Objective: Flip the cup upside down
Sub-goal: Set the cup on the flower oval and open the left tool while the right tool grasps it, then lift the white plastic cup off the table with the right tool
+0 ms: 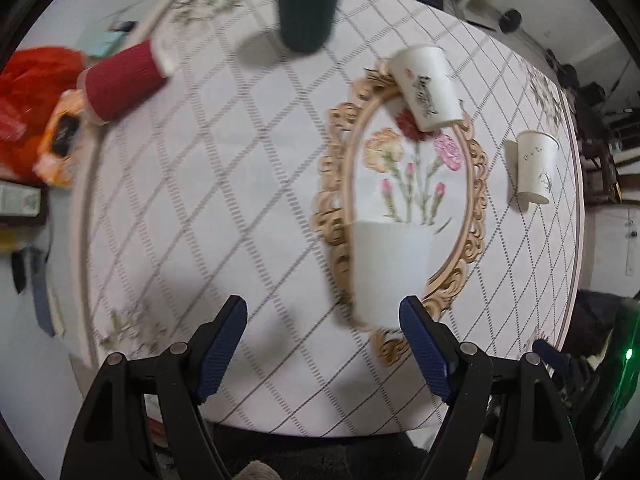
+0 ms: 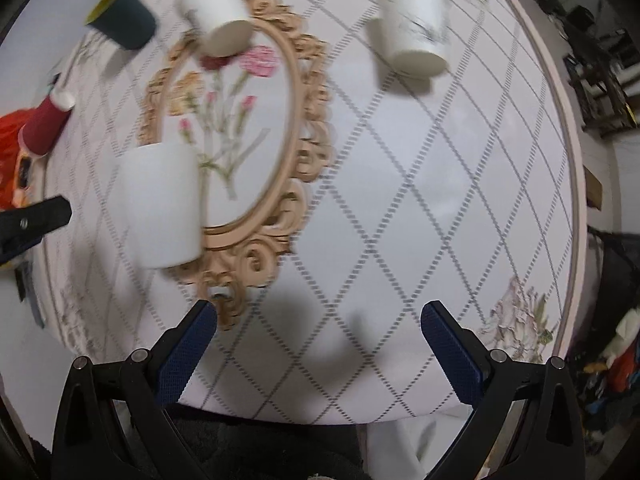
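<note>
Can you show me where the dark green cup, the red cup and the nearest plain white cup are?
dark green cup [image 1: 306, 16]: left wrist view, outer wall.
red cup [image 1: 120, 82]: left wrist view, ribbed side.
plain white cup [image 1: 390, 272]: left wrist view, side wall.

A round table [image 1: 240, 208] fills most of both views. Its white cloth [image 2: 420, 184] has a grey diamond pattern and a gold oval frame [image 2: 298, 120] with flowers inside. Past the table edge sits dark, cluttered stuff — shelves [image 1: 600, 152] on one side, an orange bag [image 1: 36, 92] on the other. A small green light [image 1: 629, 354] glows.
</note>
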A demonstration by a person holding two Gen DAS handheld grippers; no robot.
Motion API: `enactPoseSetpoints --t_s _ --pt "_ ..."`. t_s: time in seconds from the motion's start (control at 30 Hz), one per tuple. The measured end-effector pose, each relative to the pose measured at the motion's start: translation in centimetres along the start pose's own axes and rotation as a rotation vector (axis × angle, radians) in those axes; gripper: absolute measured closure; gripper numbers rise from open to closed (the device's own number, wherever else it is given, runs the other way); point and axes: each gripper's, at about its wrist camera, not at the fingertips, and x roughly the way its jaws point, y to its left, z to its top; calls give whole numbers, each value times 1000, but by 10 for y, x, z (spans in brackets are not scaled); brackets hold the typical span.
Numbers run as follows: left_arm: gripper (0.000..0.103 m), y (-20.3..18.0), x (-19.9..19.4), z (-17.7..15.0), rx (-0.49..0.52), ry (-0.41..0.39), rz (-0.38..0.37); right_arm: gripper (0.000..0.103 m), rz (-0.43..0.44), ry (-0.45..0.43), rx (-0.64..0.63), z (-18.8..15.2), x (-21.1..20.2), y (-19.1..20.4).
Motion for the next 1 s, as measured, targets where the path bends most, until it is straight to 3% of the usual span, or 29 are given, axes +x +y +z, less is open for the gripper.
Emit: enactPoseSetpoints --t_s 0.3,0.57,0.83,1.0 --pt "26 55 -3 -35 -57 -25 60 0 17 -26 -64 10 -4 64" --pt "25 94 28 -42 -114 9 49 4 2 -75 -16 42 18 96" --pt "25 98 62 -41 -64 35 88 25 39 18 118 70 54 95" --pt "25 98 68 -41 -35 35 98 30 42 29 141 71 58 94"
